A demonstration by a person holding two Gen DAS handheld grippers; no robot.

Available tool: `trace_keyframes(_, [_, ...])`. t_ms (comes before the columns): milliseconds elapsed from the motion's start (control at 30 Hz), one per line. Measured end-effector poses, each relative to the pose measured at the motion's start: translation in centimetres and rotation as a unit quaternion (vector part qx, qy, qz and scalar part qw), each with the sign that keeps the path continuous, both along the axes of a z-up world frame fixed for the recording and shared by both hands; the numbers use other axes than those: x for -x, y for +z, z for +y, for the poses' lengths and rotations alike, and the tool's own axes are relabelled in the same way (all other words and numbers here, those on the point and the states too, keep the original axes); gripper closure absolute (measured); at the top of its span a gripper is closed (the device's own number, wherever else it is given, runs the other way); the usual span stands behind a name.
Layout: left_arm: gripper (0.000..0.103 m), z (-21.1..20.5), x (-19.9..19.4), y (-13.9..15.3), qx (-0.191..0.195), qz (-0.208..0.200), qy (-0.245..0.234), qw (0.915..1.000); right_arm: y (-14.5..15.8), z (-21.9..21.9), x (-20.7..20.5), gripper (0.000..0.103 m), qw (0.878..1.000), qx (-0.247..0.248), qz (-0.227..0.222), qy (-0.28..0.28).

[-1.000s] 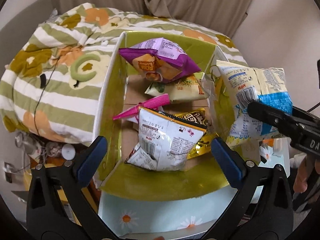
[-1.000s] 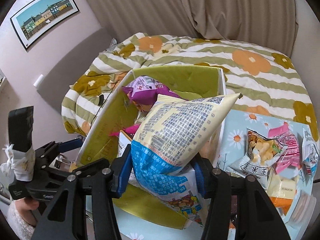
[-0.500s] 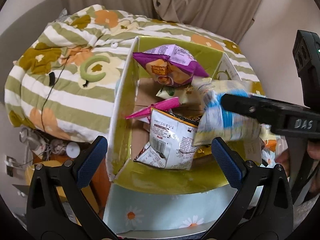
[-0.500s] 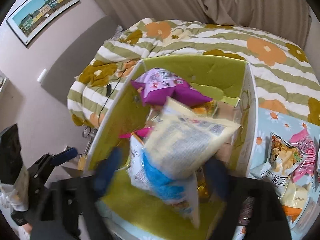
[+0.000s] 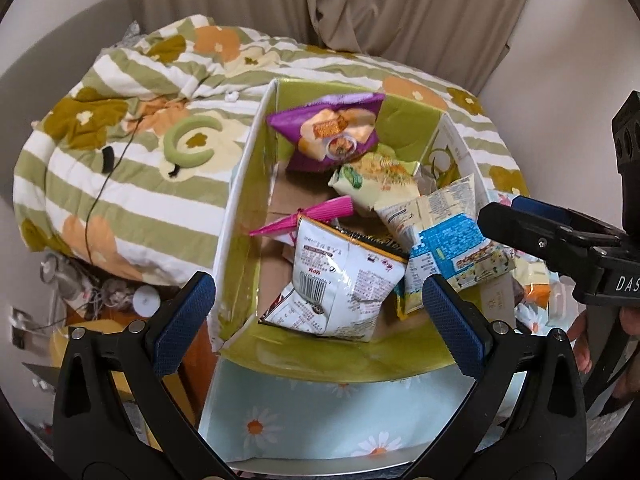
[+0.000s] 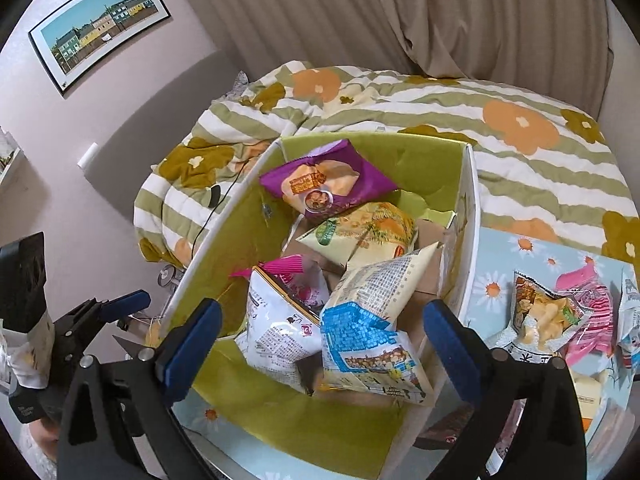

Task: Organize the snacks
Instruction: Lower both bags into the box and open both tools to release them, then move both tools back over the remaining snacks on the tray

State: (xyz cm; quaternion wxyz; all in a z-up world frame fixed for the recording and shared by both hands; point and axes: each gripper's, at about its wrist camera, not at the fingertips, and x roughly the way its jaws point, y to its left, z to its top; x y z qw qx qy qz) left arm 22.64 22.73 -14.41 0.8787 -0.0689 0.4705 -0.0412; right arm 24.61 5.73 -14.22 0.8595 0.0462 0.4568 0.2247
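Observation:
A green-lined cardboard box (image 5: pixel 240 208) (image 6: pixel 404 160) holds several snack bags. A cream-and-blue bag (image 5: pixel 448 236) (image 6: pixel 372 320) lies loose in its near right part, beside a white bag (image 5: pixel 340 280) (image 6: pixel 276 332). A purple bag (image 5: pixel 332 132) (image 6: pixel 324 180), a yellow-green bag (image 5: pixel 376 180) (image 6: pixel 364 236) and a pink bag (image 5: pixel 308 216) (image 6: pixel 296 272) lie further in. My left gripper (image 5: pixel 320 316) is open and empty over the box's near edge. My right gripper (image 6: pixel 320 344) is open and empty just above the cream-and-blue bag.
More snack bags (image 6: pixel 548 316) lie on the daisy-print tablecloth (image 6: pixel 500 276) to the right of the box. A striped floral quilt (image 5: pixel 132 152) lies behind and to the left. Clutter (image 5: pixel 100 292) sits low beside the table's left edge.
My right gripper carried the cream-and-blue bag from the box's right side over the box, opened, and let it drop inside. My left gripper stayed open and shifted slightly.

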Motion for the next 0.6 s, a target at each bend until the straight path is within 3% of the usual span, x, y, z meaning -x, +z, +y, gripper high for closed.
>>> trace_keyframes(233, [0.001,-0.6,0.6,1.3,0.001,-0.005,-0.003,1.0000,1.4,-0.8,1.2,0.003,1.000,0.007,-0.014,-0.014])
trace_keyframes(600, [0.001,-4.7,2.2,5.5,0.014,-0.062,-0.046,0.9969,5.2,-5.6,6.2,0.003,0.995,0.016,-0.070,-0.076])
